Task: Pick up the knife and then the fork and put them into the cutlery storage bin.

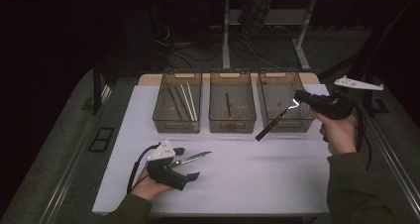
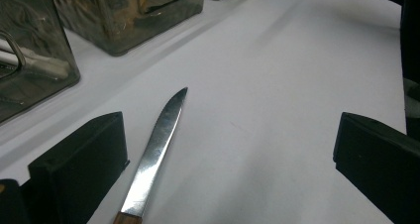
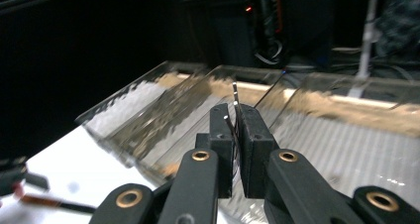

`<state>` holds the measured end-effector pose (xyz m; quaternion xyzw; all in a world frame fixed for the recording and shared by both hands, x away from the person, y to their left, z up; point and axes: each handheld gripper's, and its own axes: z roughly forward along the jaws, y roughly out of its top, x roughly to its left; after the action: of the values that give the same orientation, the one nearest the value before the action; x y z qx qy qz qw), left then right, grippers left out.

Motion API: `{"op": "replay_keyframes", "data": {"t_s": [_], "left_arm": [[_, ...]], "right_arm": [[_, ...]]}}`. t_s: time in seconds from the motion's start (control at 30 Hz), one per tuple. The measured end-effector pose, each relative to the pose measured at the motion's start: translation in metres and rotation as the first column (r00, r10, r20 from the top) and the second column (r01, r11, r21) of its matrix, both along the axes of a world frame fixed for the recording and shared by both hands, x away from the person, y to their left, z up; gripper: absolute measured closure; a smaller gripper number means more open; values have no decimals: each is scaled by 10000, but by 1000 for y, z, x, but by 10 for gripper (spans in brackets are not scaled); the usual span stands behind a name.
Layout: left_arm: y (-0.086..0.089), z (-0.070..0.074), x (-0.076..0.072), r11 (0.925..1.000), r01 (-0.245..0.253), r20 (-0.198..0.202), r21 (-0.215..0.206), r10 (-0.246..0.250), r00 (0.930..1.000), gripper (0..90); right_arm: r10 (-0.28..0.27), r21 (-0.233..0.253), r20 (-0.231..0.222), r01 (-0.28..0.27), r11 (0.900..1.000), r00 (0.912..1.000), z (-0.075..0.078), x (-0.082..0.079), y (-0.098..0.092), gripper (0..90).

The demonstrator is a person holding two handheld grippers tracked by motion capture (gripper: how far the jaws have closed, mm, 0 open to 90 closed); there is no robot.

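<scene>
A knife [image 1: 190, 159] with a steel blade and a wooden handle lies on the white table [image 1: 257, 179]. My left gripper [image 1: 189, 163] rests on the table, open, one jaw on each side of it. In the left gripper view the knife blade [image 2: 157, 147] lies between the jaws of the left gripper [image 2: 230, 120], close to the left one. My right gripper [image 1: 297, 102] hovers in front of the right bin [image 1: 292, 126], shut on the metal end of a wooden-handled utensil [image 1: 271, 125] that hangs down to the left. Thin metal prongs [image 3: 234, 91] stick out of the shut right gripper [image 3: 236, 110].
Three clear bins stand in a row at the back of the table. The left bin [image 1: 177, 126] holds long thin sticks, and the middle bin [image 1: 232, 127] holds a dark utensil. Bare tabletop lies in front of them. Desk legs and cables stand beyond the table.
</scene>
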<state>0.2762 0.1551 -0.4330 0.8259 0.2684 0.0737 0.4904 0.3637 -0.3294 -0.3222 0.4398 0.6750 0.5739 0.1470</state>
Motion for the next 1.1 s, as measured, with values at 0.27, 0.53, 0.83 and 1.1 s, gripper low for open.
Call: {"op": "replay_keyframes", "data": {"t_s": [0.27,0.53,0.83,1.1], "left_arm": [[-3,-3,1,9995,257,-219,193,-253,9994,0],[-3,-2,0,9994,175,-58,299,-173,9998,0],[-4,-1,-1,9990,233,-2,385,-233,9997,0],[-5,-1,-1,9980,263,81,567,-268,9996,0]], "right_arm": [[-918,-309,257,926,9952,9954,33,24,-21,854],[-2071,-821,417,2099,9743,9774,43,46,-37,853],[-2277,-1344,-273,2221,9657,9734,18,65,-33,853],[-2195,-1609,-1230,1988,9667,9678,-16,76,-31,851]]}}
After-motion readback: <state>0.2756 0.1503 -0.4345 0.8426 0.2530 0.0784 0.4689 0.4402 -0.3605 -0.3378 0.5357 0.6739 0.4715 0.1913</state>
